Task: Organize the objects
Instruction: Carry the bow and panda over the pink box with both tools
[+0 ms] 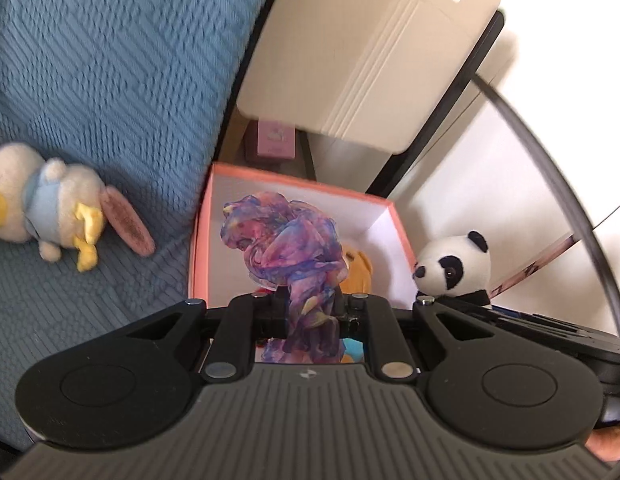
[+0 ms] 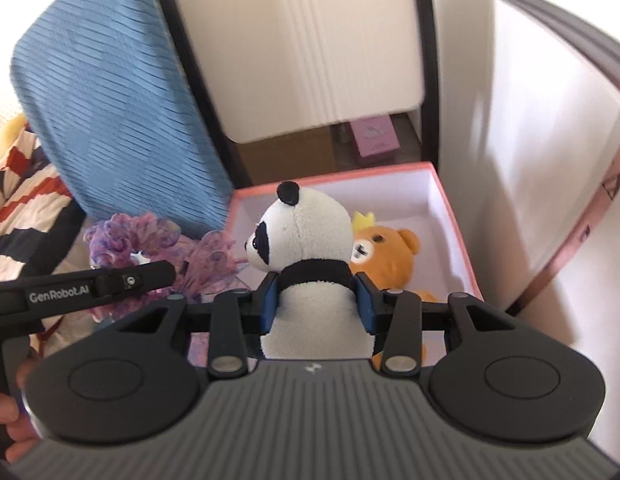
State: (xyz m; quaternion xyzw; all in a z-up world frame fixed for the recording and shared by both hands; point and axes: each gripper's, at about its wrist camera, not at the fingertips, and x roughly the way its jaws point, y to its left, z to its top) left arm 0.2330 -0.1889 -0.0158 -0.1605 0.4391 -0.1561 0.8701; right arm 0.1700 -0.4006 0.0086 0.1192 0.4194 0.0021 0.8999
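My left gripper is shut on a crumpled purple-pink scarf and holds it above the pink box, which has a white inside. An orange teddy bear lies in the box. My right gripper is shut on a black-and-white panda plush around its neck, over the box's near edge. The panda also shows in the left wrist view at the box's right side. The scarf and the bear with a yellow crown show in the right wrist view.
A white duck plush with a pink ear lies on the blue quilted cover to the left. A beige cabinet stands behind the box, with a small pink box under it. A striped cloth lies at left.
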